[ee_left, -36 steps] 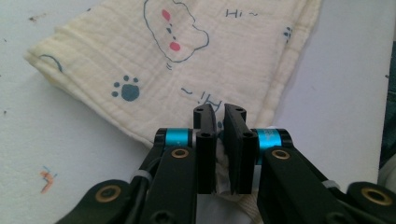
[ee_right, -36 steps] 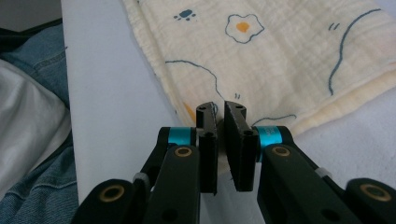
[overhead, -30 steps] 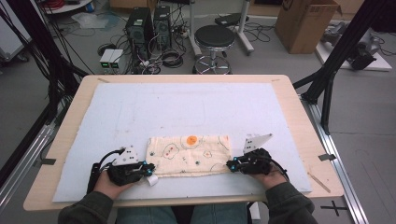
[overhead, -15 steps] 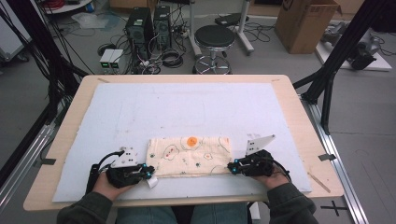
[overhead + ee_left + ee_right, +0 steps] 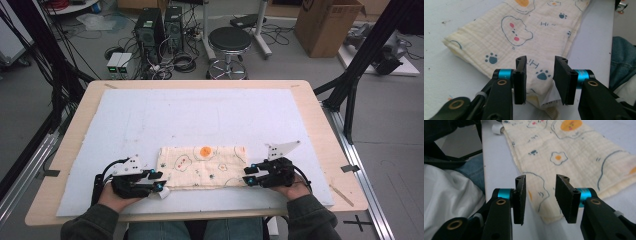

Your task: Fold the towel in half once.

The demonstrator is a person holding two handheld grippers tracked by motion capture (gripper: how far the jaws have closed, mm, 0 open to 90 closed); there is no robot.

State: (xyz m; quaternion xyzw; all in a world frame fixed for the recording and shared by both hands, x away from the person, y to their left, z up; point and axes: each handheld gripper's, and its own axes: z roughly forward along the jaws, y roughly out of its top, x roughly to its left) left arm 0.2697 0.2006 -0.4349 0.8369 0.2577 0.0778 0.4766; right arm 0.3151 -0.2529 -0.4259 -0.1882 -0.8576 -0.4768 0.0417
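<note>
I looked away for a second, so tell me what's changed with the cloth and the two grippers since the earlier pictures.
Both grippers have just been opening: the left gripper and right gripper let go of the folded cloth, whose near corners now lie loose between the parted fingers. The hands stayed at the cloth's two ends, and the cloth stays folded on the white mat.

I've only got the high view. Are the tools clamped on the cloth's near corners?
Observer: No. The left tool has just been opening; the cloth corner lies between its jaws, unpinched.
Operator: And the right?
Observer: The right tool has just been opening too, with the other corner loose between its jaws.
Operator: What's printed at the left corner?
Observer: A blue paw print and the word "Hi" sit between the left tool's jaws.
</note>
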